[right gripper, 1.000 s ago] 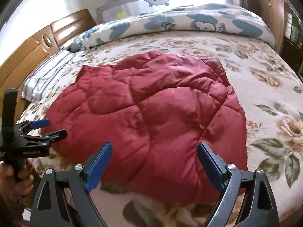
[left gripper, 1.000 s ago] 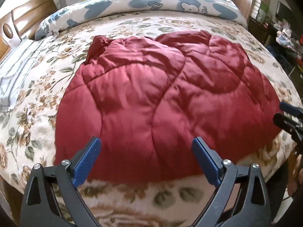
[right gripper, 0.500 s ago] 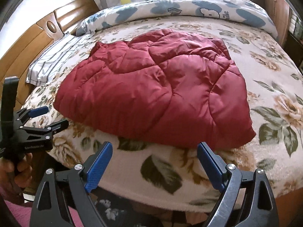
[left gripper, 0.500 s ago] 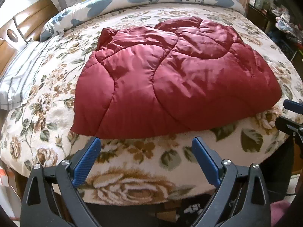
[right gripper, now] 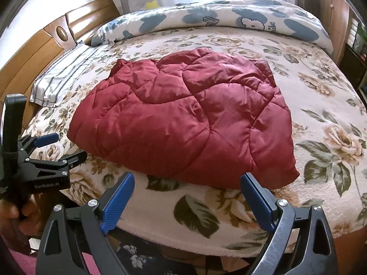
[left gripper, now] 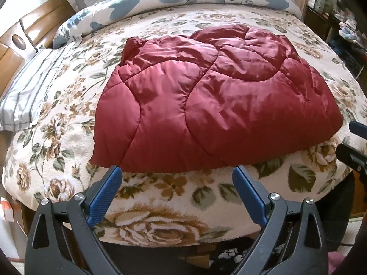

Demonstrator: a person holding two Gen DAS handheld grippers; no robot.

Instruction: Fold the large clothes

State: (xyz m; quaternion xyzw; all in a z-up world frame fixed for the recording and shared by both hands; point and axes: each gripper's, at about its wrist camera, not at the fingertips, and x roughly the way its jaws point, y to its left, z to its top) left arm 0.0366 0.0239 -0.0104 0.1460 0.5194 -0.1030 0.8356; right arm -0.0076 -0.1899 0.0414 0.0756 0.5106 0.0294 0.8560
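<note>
A dark red quilted jacket (left gripper: 218, 105) lies folded into a compact bundle on the floral bed cover; it also shows in the right wrist view (right gripper: 188, 123). My left gripper (left gripper: 176, 171) is open and empty, just off the bed's near edge in front of the jacket's near hem. My right gripper (right gripper: 187, 178) is open and empty, also in front of the near hem, apart from the cloth. The left gripper (right gripper: 66, 146) shows at the left of the right wrist view, and the right gripper (left gripper: 353, 142) at the right edge of the left wrist view.
The floral bed cover (left gripper: 160, 208) drops over the bed's near edge. A striped pillow (left gripper: 29, 91) lies at the left by the wooden headboard (right gripper: 34, 52). A rolled blue-patterned duvet (right gripper: 229, 16) lies along the far side. Shelves and clutter (left gripper: 344, 29) stand at the right.
Both grippers have drawn back from the jacket toward the bed's near edge, so more of the bed shows. The jacket has stayed still. Both stay open.
</note>
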